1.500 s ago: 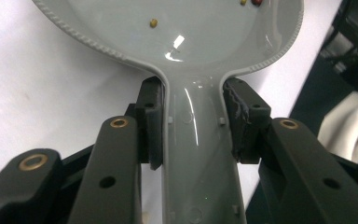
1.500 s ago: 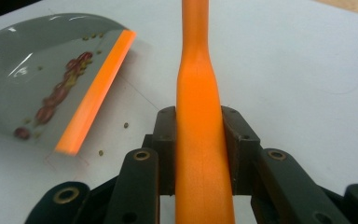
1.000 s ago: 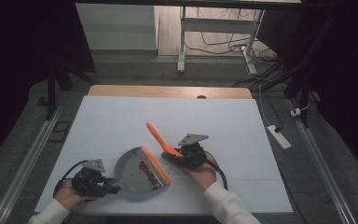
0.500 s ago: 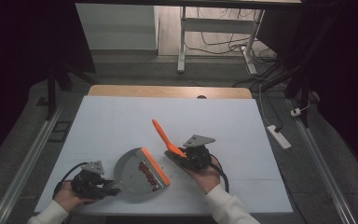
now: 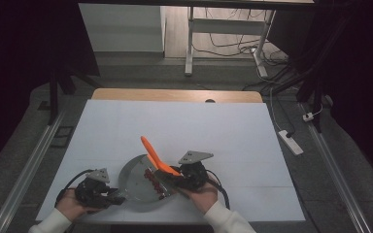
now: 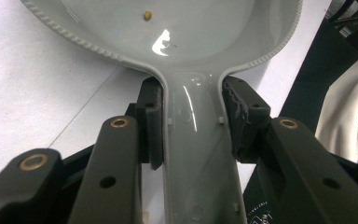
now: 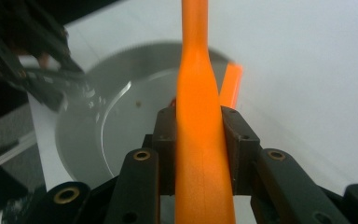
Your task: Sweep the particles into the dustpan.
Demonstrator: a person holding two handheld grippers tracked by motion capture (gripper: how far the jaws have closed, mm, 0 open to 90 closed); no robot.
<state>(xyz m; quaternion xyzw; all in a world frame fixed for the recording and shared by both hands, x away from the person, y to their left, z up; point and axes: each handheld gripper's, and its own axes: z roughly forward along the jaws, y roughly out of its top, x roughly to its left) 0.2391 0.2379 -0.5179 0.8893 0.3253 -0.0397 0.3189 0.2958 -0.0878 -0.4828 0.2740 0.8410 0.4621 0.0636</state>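
Pan (image 5: pixel 138 182): grey, shallow, round, beaded rim; sits on the surface just ahead of the left hand-held gripper (image 5: pixel 110 195), its handle (image 6: pixel 196 154) running back between that gripper's jaws.
Pan handling (judged): glossy moulded plastic, light and stiff; slick enough to twist if held by the rim, so the narrow neck of the handle is the right hold.
Left hand-held gripper state: jaws pressed against both sides of the handle neck, pads flush; pan looks level.
Spatula (image 5: pixel 154 156): orange, flat, one piece; clamped at its waisted part, blade rising up and away from the right hand-held gripper (image 5: pixel 174 177), over the pan's near side.
Spatula handling (judged): light, smooth, probably a little springy at the blade; a hold low on the shaft gives best control of the tip.
Right hand-held gripper state: jaws pinching the spatula shaft (image 7: pixel 204 140) from both sides.
Pan contents: small dark red pieces (image 5: pixel 151 177) lying just ahead of the right gripper; one tiny yellowish speck (image 6: pixel 147 16) on the pan floor. Kind unclear.
Surface (image 5: pixel 213 126): white covering, bare beyond both grippers.
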